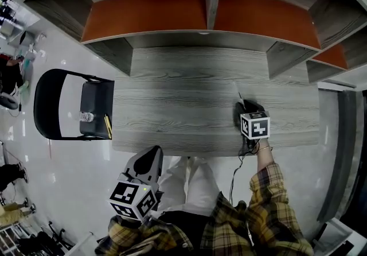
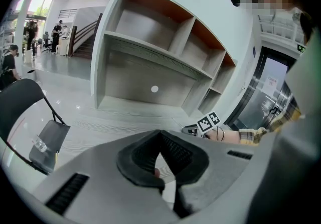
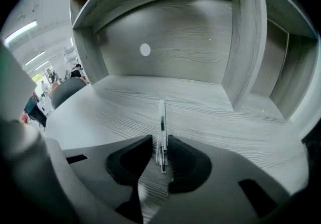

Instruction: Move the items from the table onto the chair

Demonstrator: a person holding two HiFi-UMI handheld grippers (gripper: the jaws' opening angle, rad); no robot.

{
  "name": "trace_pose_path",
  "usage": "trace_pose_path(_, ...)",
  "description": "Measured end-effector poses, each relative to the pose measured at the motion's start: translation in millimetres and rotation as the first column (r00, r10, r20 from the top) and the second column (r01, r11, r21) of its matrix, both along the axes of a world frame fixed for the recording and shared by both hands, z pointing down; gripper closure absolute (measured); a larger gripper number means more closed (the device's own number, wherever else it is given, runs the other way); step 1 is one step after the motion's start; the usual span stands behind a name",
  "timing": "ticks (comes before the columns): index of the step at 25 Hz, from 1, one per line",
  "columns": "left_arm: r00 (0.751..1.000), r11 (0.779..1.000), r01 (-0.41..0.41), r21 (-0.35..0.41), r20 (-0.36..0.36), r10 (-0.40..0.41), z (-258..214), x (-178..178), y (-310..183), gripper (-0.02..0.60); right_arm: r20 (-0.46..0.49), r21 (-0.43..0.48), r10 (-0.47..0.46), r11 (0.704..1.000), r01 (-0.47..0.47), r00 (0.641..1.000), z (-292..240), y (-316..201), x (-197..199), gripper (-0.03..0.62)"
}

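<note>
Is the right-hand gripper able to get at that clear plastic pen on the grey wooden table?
Probably yes. The right gripper's jaws stand apart with the clear plastic pen lying between them on the grey wooden table, and nothing near it blocks the way.

Pen (image 3: 161,117): slim, with a clear barrel and a dark ink core. It lies flat on the grey wood-grain table (image 1: 172,105). Its near end sits between the parted jaws of the right gripper (image 3: 159,140), closer to the right-hand jaw.
Chair (image 1: 47,105): black, with a curved back and a flat seat. It stands just off the table's left end.
Chair seat: it holds a small clear object (image 1: 86,116) and a thin yellow stick (image 1: 107,125) lying flat by the table-side edge.
</note>
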State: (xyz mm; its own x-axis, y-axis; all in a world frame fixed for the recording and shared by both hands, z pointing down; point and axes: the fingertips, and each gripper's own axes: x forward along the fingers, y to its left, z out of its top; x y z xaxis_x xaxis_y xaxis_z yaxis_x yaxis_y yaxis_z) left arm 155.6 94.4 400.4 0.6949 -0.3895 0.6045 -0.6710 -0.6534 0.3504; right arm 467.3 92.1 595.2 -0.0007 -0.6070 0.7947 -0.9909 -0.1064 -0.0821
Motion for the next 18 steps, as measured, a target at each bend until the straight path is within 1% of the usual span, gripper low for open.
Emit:
trace_pose_path(2, 1.0, 1.0, 0.003, 0.002, -0.007, -0.003, -1, 1, 0, 0.578, -0.03, -0.001, -0.01, 1.0, 0.01, 0.999, 0, -1, -1, 0.49)
trace_pose_path(4, 1.0, 1.0, 0.002, 0.005, -0.012, -0.002, -2, 3, 0, 0.578, -0.029, -0.005, 0.001, 1.0, -0.001, 1.0, 1, 0, -1, 0.503)
trace_pose_path(5, 1.0, 1.0, 0.0, 0.007, -0.014, 0.0, -4, 4, 1, 0.578, -0.019, -0.009, 0.01, 1.0, -0.011, 1.0, 1, 0, 0, 0.523)
trace_pose_path(10, 1.0, 1.0, -0.002, 0.024, -0.031, 0.002, -11, 11, 1, 0.578, 0.07, -0.025, 0.052, 0.998, -0.05, 0.996, 1, -3, 5, 0.528)
trace_pose_path(14, 0.999, 0.999, -0.004, 0.049, -0.045, 0.007, -24, 10, 3, 0.578, 0.119, -0.037, 0.056, 0.998, -0.052, 0.991, -4, 4, -3, 0.528)
trace_pose_path(18, 0.998, 0.998, 0.009, 0.065, -0.062, -0.005, -34, 8, 4, 0.578, 0.172, 0.009, 0.045, 0.999, -0.048, 0.984, -21, 13, -22, 0.528)
